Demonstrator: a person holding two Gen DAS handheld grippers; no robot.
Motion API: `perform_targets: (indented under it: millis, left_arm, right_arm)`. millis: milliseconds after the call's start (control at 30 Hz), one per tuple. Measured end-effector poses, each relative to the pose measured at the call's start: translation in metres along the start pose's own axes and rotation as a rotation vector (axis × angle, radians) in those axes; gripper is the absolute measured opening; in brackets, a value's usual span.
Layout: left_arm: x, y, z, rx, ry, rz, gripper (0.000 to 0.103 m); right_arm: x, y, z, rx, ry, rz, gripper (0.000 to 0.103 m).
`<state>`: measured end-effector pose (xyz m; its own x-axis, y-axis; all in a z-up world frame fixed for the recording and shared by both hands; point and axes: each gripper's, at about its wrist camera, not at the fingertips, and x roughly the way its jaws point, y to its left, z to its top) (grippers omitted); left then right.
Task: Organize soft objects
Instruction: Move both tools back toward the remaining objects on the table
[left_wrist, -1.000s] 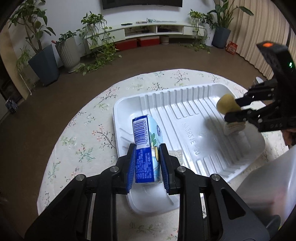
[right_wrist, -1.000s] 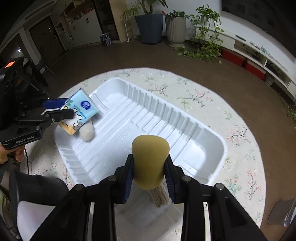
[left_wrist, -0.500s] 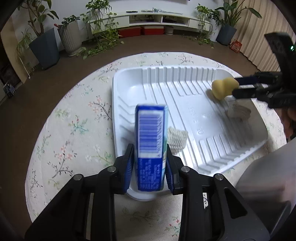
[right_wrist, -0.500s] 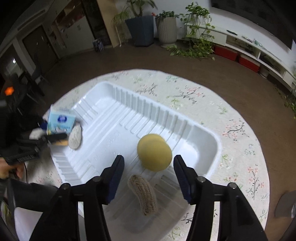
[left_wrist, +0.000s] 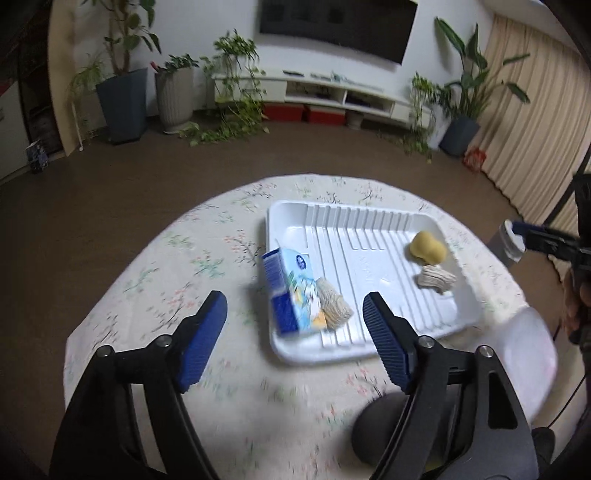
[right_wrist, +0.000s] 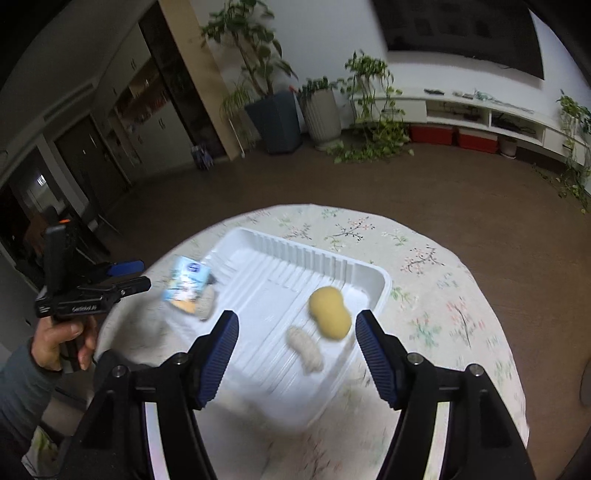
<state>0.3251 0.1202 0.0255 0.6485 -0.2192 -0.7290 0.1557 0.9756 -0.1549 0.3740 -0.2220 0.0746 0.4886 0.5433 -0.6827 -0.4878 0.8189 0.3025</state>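
We see a white ribbed plastic tray (left_wrist: 373, 229) lying on a round table under a pale floral tablecloth (left_wrist: 192, 266), and all the soft things sit inside it. A blue-and-white tissue pack (left_wrist: 291, 291) leans tilted against the tray's left wall at its near-left corner in the left wrist view, with a cream knitted roll (left_wrist: 334, 304) touching its right side. Toward the tray's right edge lies a yellow peanut-shaped sponge (left_wrist: 427, 246), and just beside it, on the near side, a second cream knitted roll (left_wrist: 435, 278).

Our left gripper (left_wrist: 295, 325) hangs above the table's near edge with its blue-padded jaws spreading apart; nothing is between them, and the tissue pack lies free below and beyond the tips. Our right gripper (right_wrist: 295, 332) is likewise released, its jaws widening over the tray's near right end; the yellow sponge (right_wrist: 330, 314) and the knitted roll (right_wrist: 306, 349) appear between the fingers only because they lie on the tray floor beneath, untouched. In the right wrist view a hand (right_wrist: 61, 341) grips the handle of the left gripper (right_wrist: 129, 277) beyond the tray's left end.
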Motion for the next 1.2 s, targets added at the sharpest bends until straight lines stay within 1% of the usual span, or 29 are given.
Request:
perform_targets:
  millis: [67, 133, 200, 333, 400, 467, 500, 533, 600, 700, 733, 800, 833, 867, 933, 1000, 1100, 1200]
  left_arm:
    - [-0.020, 0.001, -0.012, -0.019, -0.022, -0.007, 0.082]
    - [-0.044, -0.001, -0.032, -0.035, -0.044, -0.015, 0.090]
    - [-0.065, -0.005, -0.057, -0.044, -0.049, -0.020, 0.090]
    - [-0.096, -0.018, -0.100, -0.054, -0.048, -0.011, 0.090]
    - [-0.111, -0.023, -0.123, -0.074, -0.057, -0.015, 0.090]
    - [-0.124, -0.031, -0.148, -0.096, -0.053, -0.013, 0.093]
    - [-0.128, -0.033, -0.157, -0.104, -0.053, -0.017, 0.098]
    - [-0.133, -0.035, -0.169, -0.119, -0.053, -0.026, 0.101]
    - [-0.139, -0.043, -0.190, -0.135, -0.038, -0.040, 0.101]
    - [-0.141, -0.057, -0.218, -0.142, -0.007, -0.037, 0.101]
    - [-0.140, -0.063, -0.228, -0.142, 0.007, -0.025, 0.102]
    - [-0.139, -0.071, -0.242, -0.146, 0.020, -0.010, 0.103]
    - [-0.138, -0.076, -0.249, -0.142, 0.021, 0.001, 0.103]
    - [-0.135, -0.080, -0.254, -0.135, 0.023, 0.011, 0.103]
    - [-0.131, -0.089, -0.262, -0.119, 0.032, 0.028, 0.103]
    - [-0.126, -0.095, -0.264, -0.098, 0.040, 0.038, 0.103]
    - [-0.119, -0.100, -0.263, -0.072, 0.036, 0.071, 0.103]
    - [-0.113, -0.102, -0.260, -0.065, 0.031, 0.083, 0.103]
  right_arm:
    - [-0.028, 0.013, -0.020, -0.001, -0.036, 0.002, 0.076]
    - [-0.047, 0.027, -0.037, -0.011, -0.059, 0.017, 0.080]
    - [-0.067, 0.041, -0.058, -0.014, -0.079, 0.028, 0.084]
    - [-0.099, 0.065, -0.101, 0.007, -0.107, 0.050, 0.085]
    - [-0.112, 0.075, -0.122, 0.027, -0.121, 0.046, 0.086]
    - [-0.119, 0.084, -0.145, 0.055, -0.121, 0.046, 0.087]
    - [-0.122, 0.088, -0.153, 0.066, -0.122, 0.042, 0.087]
    - [-0.124, 0.092, -0.163, 0.081, -0.122, 0.039, 0.089]
    - [-0.127, 0.101, -0.185, 0.108, -0.113, 0.049, 0.098]
    - [-0.124, 0.120, -0.217, 0.112, -0.084, 0.041, 0.102]
    - [-0.122, 0.124, -0.220, 0.102, -0.076, 0.030, 0.103]
    - [-0.118, 0.140, -0.240, 0.067, -0.072, -0.042, 0.103]
    - [-0.117, 0.142, -0.245, 0.058, -0.070, -0.059, 0.103]
    - [-0.111, 0.149, -0.253, 0.044, -0.056, -0.095, 0.103]
    - [-0.103, 0.153, -0.262, 0.035, -0.039, -0.135, 0.103]
    - [-0.094, 0.159, -0.271, 0.034, -0.019, -0.145, 0.103]
    - [-0.082, 0.167, -0.278, 0.022, -0.016, -0.167, 0.103]
    - [-0.071, 0.169, -0.281, 0.023, -0.027, -0.197, 0.103]
